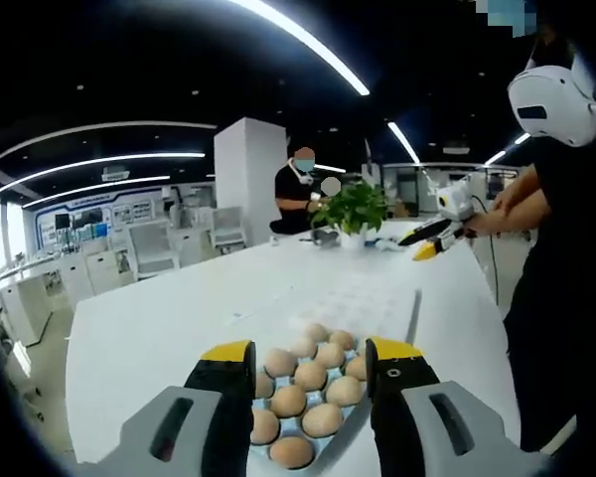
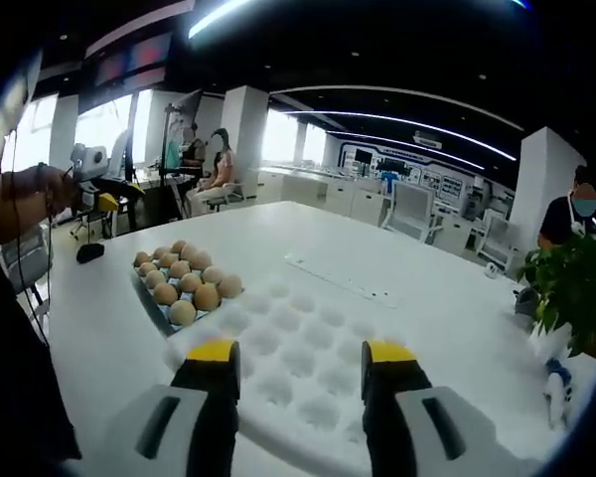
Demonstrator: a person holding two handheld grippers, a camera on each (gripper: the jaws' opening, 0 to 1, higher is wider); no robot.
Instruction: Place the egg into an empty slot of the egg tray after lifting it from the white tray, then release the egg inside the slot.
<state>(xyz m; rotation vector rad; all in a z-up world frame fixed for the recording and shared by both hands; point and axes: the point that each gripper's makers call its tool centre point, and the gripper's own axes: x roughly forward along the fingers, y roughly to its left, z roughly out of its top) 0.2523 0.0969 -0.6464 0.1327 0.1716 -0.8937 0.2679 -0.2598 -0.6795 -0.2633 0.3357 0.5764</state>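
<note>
Two tools: both spread wide, nothing between the jaws.
Left tool [image 1: 308,363]: hovers above the eggs [image 1: 303,393], which lie in rows in a blue-edged tray [image 1: 350,429] on the white surface [image 1: 179,308].
Right tool [image 2: 300,366]: hangs over the white egg tray [image 2: 308,343], whose round slots show bare.
Eggs in right gripper view [image 2: 184,278]: grouped in their tray just beside the white egg tray's far left end.
Other tool: the right tool [image 1: 429,238] appears at right in the left gripper view, held by a person's hand [image 1: 482,221].
Plant [image 1: 353,211]: far end of the surface.
</note>
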